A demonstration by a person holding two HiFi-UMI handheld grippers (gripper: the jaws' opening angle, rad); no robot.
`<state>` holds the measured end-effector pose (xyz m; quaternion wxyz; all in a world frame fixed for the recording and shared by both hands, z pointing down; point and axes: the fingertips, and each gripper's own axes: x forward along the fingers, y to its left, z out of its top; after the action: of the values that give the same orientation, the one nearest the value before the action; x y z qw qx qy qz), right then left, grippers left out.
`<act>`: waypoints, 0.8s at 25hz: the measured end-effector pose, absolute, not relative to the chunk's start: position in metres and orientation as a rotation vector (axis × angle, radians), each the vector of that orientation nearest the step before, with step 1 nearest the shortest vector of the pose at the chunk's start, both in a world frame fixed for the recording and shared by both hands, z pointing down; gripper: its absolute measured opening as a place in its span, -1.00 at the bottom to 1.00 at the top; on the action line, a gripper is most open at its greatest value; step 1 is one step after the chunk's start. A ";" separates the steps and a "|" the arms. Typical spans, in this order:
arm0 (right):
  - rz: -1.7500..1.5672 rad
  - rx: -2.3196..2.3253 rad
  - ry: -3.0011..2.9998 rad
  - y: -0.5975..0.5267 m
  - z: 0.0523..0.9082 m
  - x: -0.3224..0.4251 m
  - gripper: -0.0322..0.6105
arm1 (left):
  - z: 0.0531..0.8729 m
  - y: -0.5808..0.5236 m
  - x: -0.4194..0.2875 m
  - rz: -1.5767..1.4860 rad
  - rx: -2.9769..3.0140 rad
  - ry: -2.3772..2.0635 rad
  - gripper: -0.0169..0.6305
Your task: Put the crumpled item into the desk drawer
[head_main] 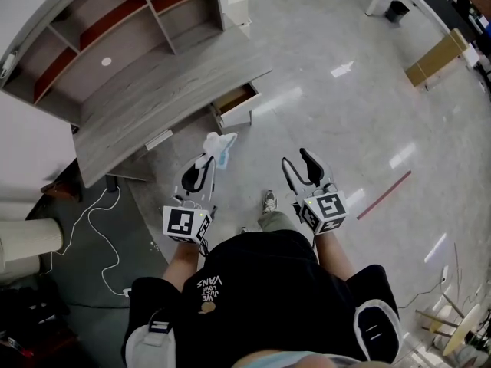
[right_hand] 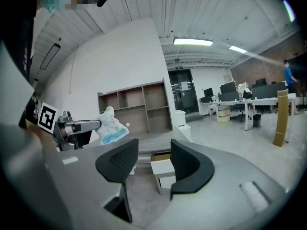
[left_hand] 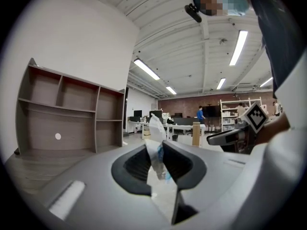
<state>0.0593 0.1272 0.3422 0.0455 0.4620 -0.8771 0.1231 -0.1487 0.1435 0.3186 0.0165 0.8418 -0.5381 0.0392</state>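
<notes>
The crumpled item (head_main: 217, 147), a white wad with a blue patch, is in the air, pinched at its lower end by your left hand-held gripper (head_main: 204, 164). In the left gripper view both pads press flat against it and the rest of it sticks up past the tips. It hangs over the floor (head_main: 337, 121), off the counter's (head_main: 153, 106) front edge and short of the right-hand corner, where the drawer (head_main: 234, 100) is.

That drawer already stands pulled out below the counter's right end, and what shows of its inside looks bare. Your right hand-held gripper (head_main: 298, 161) is spread wide with nothing between its jaws; in its own view it looks toward the open drawer (right_hand: 162, 163).

So, by my reading, the pick-up is done and the drawer is ready. What is left is to carry the item forward over the drawer's opening, lower it in and let go. Whether you then need to push the drawer shut, the task does not say. The shelf unit (head_main: 115, 21) at the counter's back edge plays no part.
</notes>
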 end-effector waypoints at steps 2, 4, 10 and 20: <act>0.376 1.388 -2.682 0.111 0.347 0.065 -0.32 | 0.323 0.130 -0.146 0.138 2.595 -1.690 -0.61; 0.386 1.360 -2.684 0.095 0.353 0.068 -0.26 | 0.328 0.117 -0.145 0.147 2.566 -1.707 -0.61; 0.416 1.249 -2.679 0.052 0.381 0.074 -0.26 | 0.348 0.082 -0.139 0.234 2.502 -1.745 -0.61; 0.502 1.186 -2.624 0.008 0.433 0.067 -0.26 | 0.390 0.034 -0.140 0.411 2.481 -1.702 -0.61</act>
<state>0.0672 0.0082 0.4335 0.1093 0.4033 -0.8923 0.1709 -0.1400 0.0340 0.3903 0.0523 0.8159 -0.5597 0.1352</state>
